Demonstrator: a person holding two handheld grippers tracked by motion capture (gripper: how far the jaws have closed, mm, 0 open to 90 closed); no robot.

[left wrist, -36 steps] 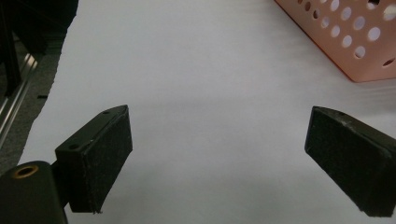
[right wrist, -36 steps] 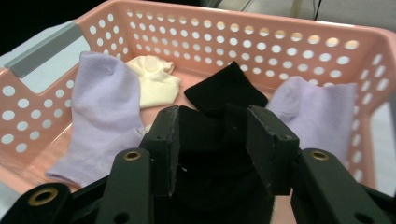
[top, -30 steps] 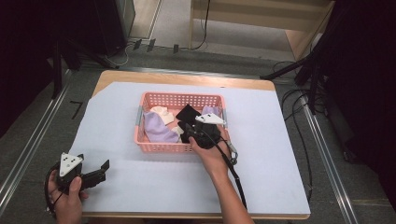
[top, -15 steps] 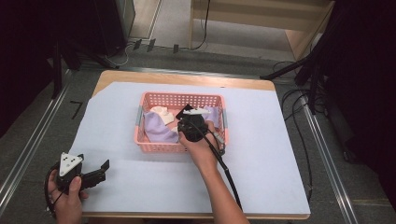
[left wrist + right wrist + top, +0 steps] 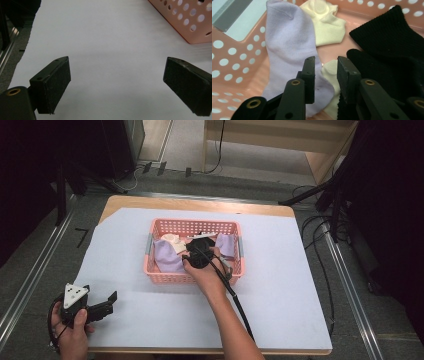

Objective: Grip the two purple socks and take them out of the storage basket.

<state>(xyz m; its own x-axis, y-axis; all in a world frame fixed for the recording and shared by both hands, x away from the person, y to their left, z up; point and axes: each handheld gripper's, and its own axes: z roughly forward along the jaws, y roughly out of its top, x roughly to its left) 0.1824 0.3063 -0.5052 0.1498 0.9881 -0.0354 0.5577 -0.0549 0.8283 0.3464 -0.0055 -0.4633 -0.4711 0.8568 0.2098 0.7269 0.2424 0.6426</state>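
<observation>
Open sheet on three sides of a crowded basket

The pink basket (image 5: pixel 194 277) is set mid-table, its walls fencing in the lilac sock (image 5: pixel 287 50), cream sock (image 5: pixel 325 22) and black sock (image 5: pixel 392 40); entry is left from above, where the right gripper (image 5: pixel 325 75) and its hand are already lodged among them. Wide bare white sheet (image 5: pixel 280 295) is left to the basket's left, right and near side. The left gripper (image 5: pixel 116 82) is held over bare sheet at the near left corner, well apart from the basket.
</observation>
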